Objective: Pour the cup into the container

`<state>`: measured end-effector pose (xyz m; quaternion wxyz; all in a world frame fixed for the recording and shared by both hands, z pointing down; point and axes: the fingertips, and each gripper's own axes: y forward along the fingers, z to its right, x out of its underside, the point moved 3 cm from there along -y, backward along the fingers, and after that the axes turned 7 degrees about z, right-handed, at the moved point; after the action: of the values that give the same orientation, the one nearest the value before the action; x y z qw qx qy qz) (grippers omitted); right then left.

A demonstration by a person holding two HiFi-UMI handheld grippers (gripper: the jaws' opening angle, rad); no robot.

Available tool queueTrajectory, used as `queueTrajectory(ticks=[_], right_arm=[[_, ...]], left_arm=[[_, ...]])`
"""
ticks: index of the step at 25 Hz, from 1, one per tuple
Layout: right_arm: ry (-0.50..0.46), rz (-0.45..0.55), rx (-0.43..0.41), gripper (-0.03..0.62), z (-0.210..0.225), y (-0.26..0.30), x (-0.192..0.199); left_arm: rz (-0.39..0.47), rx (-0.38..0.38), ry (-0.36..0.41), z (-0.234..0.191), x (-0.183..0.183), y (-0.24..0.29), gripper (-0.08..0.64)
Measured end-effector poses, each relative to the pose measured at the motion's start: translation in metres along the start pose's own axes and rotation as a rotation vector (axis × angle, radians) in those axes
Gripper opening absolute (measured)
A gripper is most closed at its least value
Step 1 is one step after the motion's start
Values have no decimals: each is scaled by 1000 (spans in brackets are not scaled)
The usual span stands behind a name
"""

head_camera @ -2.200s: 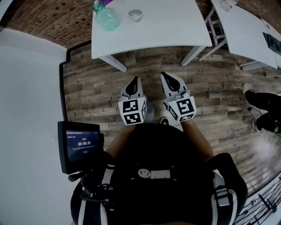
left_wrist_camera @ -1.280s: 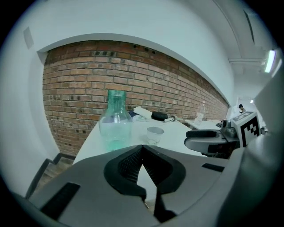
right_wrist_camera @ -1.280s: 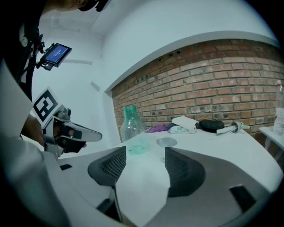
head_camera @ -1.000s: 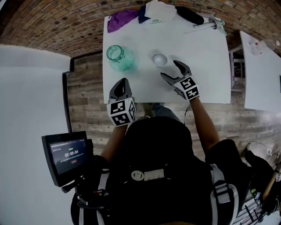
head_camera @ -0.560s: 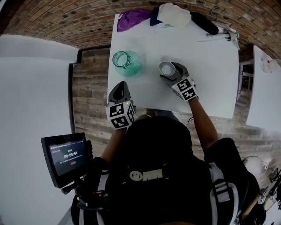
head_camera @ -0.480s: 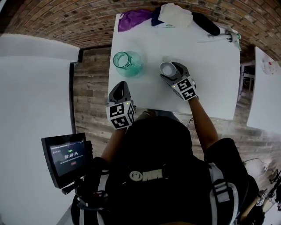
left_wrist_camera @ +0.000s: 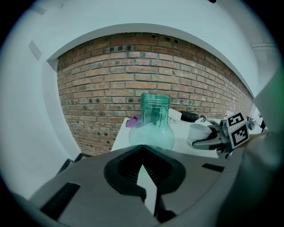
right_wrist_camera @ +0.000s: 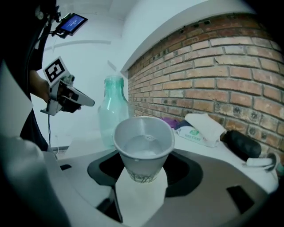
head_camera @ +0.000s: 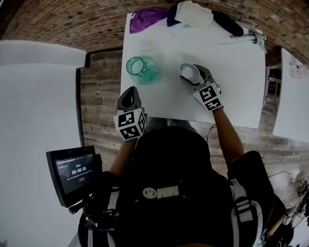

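**Clerk:** Edges and clearance?

**Inspector:** The jar (head_camera: 142, 70) stands close to the left edge of the desk (head_camera: 231, 91), in the upper middle of the head view. The cup (head_camera: 187, 71) is to its right, well apart, with bare desk between them. The right gripper (head_camera: 195, 76) has just been closing its jaws, and they now grip the cup at its sides. The cup's mouth leans toward the upper left. I cannot tell whether its base is clear of the desk. The left gripper (head_camera: 130, 92) hangs at the desk's near left edge, below the jar. Its jaws meet at the tips and hold nothing. The right half of the desk is open. A purple cloth (head_camera: 147, 19), a white cloth (head_camera: 193, 13) and a black object (head_camera: 229, 23) lie along the far edge.

**Clerk:** Do the views differ?

**Inspector:** The right gripper view looks down into the cup, where something pale lies at the bottom. The left gripper view gives the jar's upright side profile, with its neck open. Only the head view shows the desk's full outline.

**Clerk:** Surface and room?

**Inspector:** The desk is white and the floor (head_camera: 99, 96) is wood plank. Behind the desk is a brick wall (left_wrist_camera: 133, 75). A screen (head_camera: 75, 169) sits at lower left, and a second desk (head_camera: 292, 96) at the right edge.
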<state>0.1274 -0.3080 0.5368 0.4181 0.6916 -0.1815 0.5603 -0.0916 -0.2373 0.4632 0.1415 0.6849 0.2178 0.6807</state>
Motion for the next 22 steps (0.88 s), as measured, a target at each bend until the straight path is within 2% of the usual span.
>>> queueTrajectory(ticks=[7,12,16,22], right_arm=[[-129,-26,-34,272,-6,-14,-91],[-262,-73,-68,272,-20,-4,-144],[-421,-140,-80,272,-30,14,-165],[-578,-223,-99,272,-39,38,-176]], left_arm=[[-15,44,-7,-21,-7,9,0],[-21,88,-3,-35,-13,17,0],[-36,120,-7,-47,-14,21,0],[-48,164,-13,-61,-18,30,0]])
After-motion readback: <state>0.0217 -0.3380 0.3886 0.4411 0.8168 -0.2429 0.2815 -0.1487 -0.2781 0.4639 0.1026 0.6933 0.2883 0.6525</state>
